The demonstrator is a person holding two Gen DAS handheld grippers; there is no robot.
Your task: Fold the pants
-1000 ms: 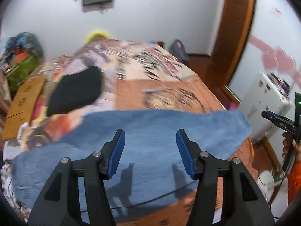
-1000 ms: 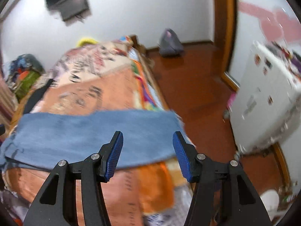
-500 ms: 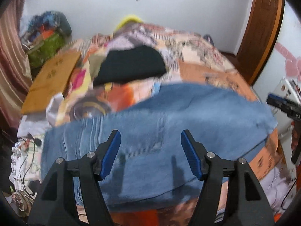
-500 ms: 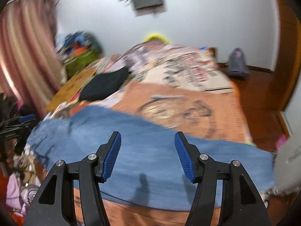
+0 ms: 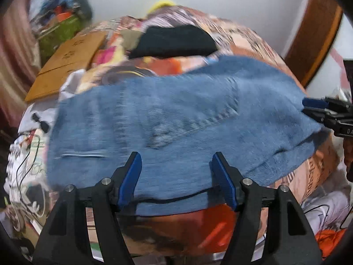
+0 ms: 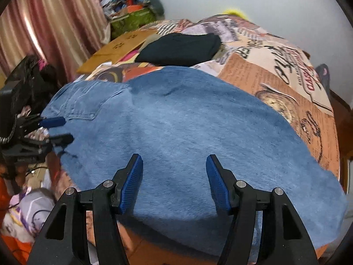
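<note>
Left gripper [image 5: 176, 176]: pointed steeply down over near edge of jeans [image 5: 172, 119], waist end; fingers apart, jaws just been opening, nothing clamped, only cloth below the gap.
Right gripper [image 6: 174, 176]: same downward tilt, over leg part of jeans; fingers apart, just been opening too, nothing held betw. them. Also seen at right edge of left view, tips at the jeans' far-right edge; contact unclear.
Jeans: blue denim, laid flat across bed [image 6: 286, 70], back pocket up, waist toward left, legs toward right, hem near bed's right edge.
Bed: orange/cream printed cover. Black folded garment [image 6: 181, 48] behind jeans, apart from them.
Cardboard sheet [image 5: 68, 61]: at bed's far left side.
Curtain [image 6: 50, 17]: pink, left. Clothes heap [image 6: 132, 6] in corner. White wall [image 6: 264, 0] behind. Wooden door frame [image 5: 313, 35] at right.
Left view blurred.
</note>
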